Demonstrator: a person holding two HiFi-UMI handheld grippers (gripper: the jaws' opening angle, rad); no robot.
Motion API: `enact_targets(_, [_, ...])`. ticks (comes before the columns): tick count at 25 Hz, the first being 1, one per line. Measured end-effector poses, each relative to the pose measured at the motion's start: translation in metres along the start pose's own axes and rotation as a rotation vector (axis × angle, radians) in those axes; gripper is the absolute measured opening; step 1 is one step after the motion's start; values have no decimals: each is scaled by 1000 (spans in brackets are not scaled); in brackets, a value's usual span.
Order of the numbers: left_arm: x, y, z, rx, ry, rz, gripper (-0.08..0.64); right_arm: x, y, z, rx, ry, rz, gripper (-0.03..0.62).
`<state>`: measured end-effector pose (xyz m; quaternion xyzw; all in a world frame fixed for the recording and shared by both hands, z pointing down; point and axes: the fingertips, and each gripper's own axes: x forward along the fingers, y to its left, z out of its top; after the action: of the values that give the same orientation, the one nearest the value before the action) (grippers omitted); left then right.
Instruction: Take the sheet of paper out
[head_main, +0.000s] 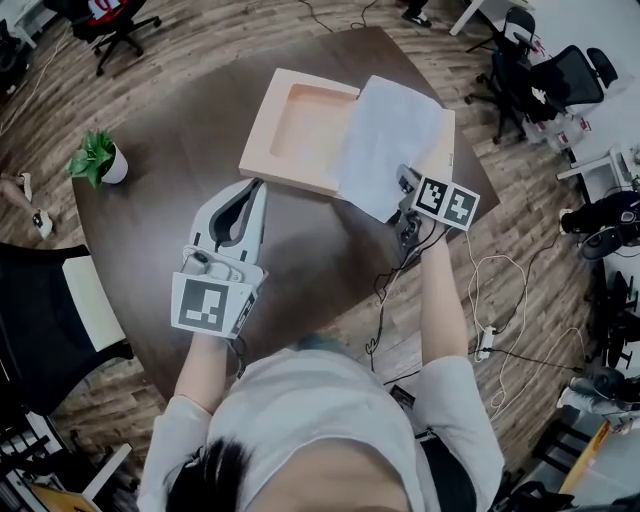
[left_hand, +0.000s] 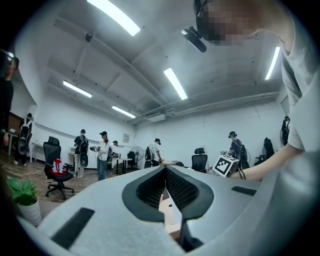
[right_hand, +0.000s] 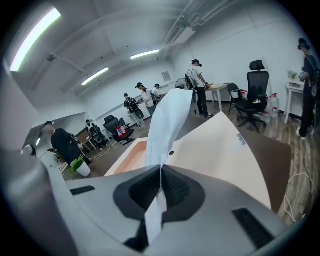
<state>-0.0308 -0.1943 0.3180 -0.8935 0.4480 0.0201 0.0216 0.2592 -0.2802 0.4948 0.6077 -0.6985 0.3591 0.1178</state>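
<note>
Step in hand: withdraw the paper (head_main: 392, 135) from the open box (head_main: 262, 118). The right gripper (right_hand: 160, 171) is closed on the paper's near edge; its view shows the sheet pinched between the pads and rising in a curl above the jaws. In the head view the sheet hangs tilted over the box's right half, with its far part over the lid (head_main: 448, 128) and its left edge across the tray. Whether the far edge touches the box cannot be told. The left gripper (head_main: 259, 187) sits low over the bench (head_main: 160, 210) with its jaws drawn together on the box's near rim, close to the left corner; its view shows the peach rim in the slit between the pads. Judged progress: the sheet is grasped and mostly raised, but not yet clear of the box. To finish well, hold the right grip firm without squeezing harder. The bite is narrow and on one edge only, so a jerk could tear the sheet or let it slip out. Draw up and toward the operator along the sheet's own plane, so the free edge trails clear of the tray wall rather than catching on it. Use the left gripper to hold the box down, since a light box may otherwise drag with the sheet. Route the move away from the cable (head_main: 395, 275) at the bench edge.
</note>
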Motion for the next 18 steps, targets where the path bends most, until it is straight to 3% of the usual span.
enact_targets(18, [-19, -34, 26, 57, -21, -11, 9, -93, 36, 7, -226, -171, -9, 14])
